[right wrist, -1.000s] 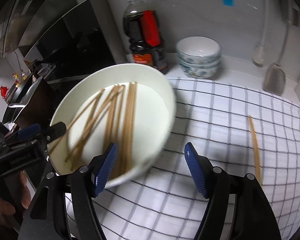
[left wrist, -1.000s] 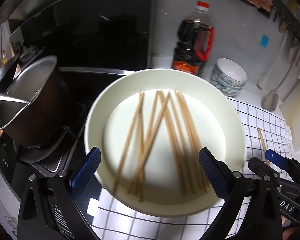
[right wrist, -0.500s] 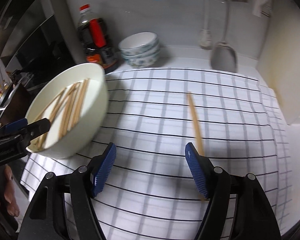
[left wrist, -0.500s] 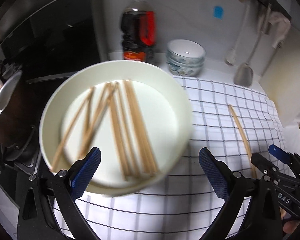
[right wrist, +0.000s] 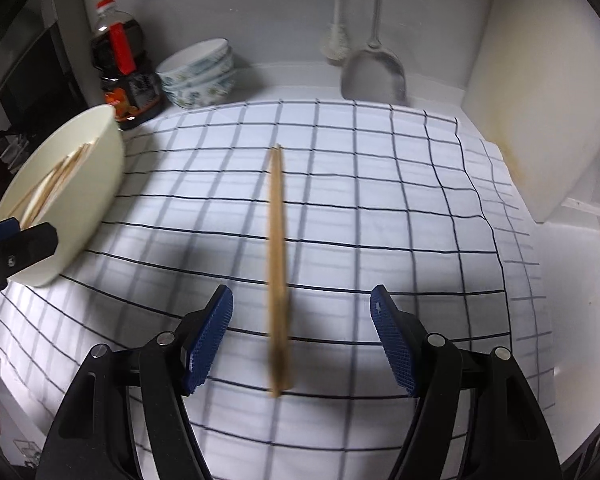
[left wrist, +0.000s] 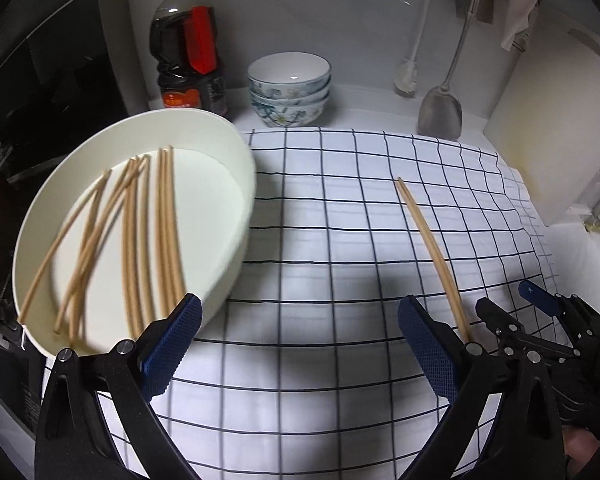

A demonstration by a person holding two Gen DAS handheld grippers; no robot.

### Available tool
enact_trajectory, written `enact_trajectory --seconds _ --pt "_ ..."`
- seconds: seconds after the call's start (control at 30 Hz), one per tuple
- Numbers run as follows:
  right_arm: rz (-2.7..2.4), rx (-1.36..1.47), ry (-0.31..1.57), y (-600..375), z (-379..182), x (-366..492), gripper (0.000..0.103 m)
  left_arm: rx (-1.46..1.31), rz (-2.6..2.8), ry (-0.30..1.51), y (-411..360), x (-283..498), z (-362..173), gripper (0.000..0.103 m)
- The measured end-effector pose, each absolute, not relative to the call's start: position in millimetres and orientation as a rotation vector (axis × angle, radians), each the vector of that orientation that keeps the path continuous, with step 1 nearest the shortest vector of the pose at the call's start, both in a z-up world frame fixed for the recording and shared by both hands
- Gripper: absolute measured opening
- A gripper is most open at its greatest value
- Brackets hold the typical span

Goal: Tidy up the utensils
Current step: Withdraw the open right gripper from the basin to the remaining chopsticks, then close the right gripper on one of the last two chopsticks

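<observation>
Sliding rightward off the white bowl [left wrist: 236, 184] of chopsticks [left wrist: 140, 240], both grippers [left wrist: 300, 340] [right wrist: 300, 340] spread empty, right now framing the checked-cloth [right wrist: 380, 220] chopstick pair [right wrist: 278, 264].

At the bottom of the frame our right gripper [right wrist: 300, 338] holds its blue pads wide apart, empty, over the checked cloth [right wrist: 380, 220]. A pair of chopsticks [right wrist: 278, 264] lies on the cloth at centre frame, its near end between them. At left, a white bowl [right wrist: 92, 184] holds more chopsticks [right wrist: 56, 180].
</observation>
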State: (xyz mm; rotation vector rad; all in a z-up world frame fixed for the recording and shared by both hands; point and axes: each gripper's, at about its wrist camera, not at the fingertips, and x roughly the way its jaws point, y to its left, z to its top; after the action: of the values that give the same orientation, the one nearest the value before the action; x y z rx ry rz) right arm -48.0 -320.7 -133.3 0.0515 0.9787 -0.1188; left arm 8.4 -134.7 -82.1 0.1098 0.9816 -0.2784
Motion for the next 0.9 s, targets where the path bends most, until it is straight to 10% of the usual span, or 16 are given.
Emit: enact_trajectory --seconds 0.9 --pt "0.007 -0.115 0.967 -325 -179 -35 0.067 0.093 -0.224 1.065 -177 9 -134 0.096"
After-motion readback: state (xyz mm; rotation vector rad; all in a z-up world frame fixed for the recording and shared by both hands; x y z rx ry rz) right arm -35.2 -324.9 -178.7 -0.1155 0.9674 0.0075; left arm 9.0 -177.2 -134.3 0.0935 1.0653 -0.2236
